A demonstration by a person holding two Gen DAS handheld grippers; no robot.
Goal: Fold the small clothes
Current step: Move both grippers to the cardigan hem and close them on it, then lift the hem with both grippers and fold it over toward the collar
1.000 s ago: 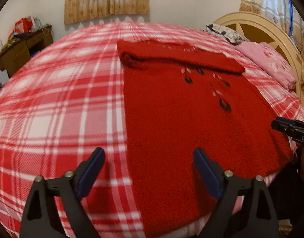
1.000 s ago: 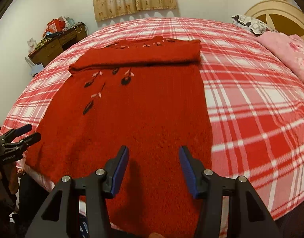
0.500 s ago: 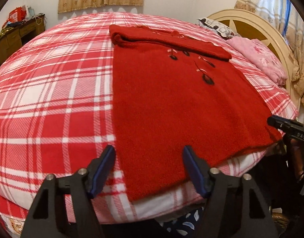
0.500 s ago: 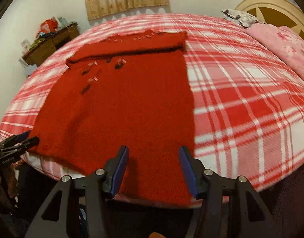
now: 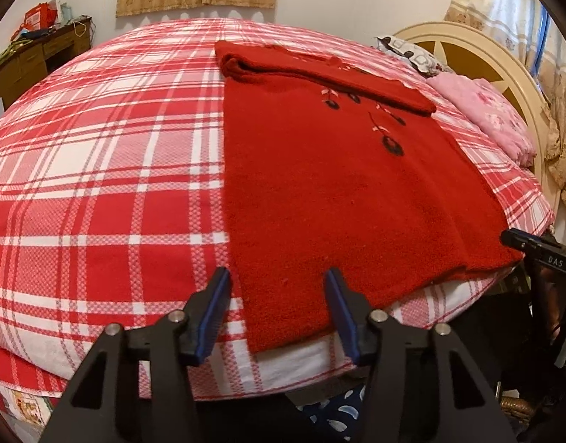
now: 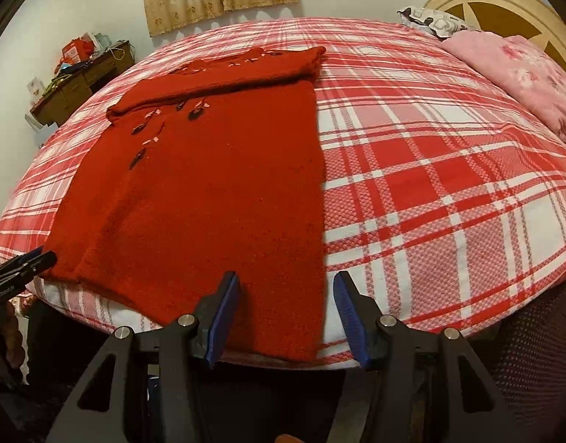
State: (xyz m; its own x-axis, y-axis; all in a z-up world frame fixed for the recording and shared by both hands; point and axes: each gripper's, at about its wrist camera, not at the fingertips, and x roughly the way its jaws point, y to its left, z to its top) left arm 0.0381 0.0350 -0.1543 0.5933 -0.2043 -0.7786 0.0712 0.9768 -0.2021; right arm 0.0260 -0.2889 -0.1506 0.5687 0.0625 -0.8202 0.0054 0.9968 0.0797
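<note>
Red sweater (image 5: 319,184) lies flat on the plaid bed (image 5: 98,170), top part folded down into a thick band at the far end, dark flower pattern just below it. Near hem hangs at the bed's front edge, right by me. My left claw (image 5: 279,310) sits over the sweater's left hem corner; its jaws have just been closing in, but they're apart w/ the corner showing between the blue pads, nothing pinched yet. My right claw (image 6: 286,313) is over the right hem corner, jaws apart too, about half wide, sweater edge running between the pads, no grip. Each claw's tip pokes into the other cam's view at the side (right one at the hem's far corner in the left cam). Pink blanket (image 6: 522,74) and a patterned pillow (image 5: 412,51) lie by the cream headboard (image 5: 467,59), well apart from the sweater. Cluttered desk (image 6: 79,81) stands by the wall past the bed.
</note>
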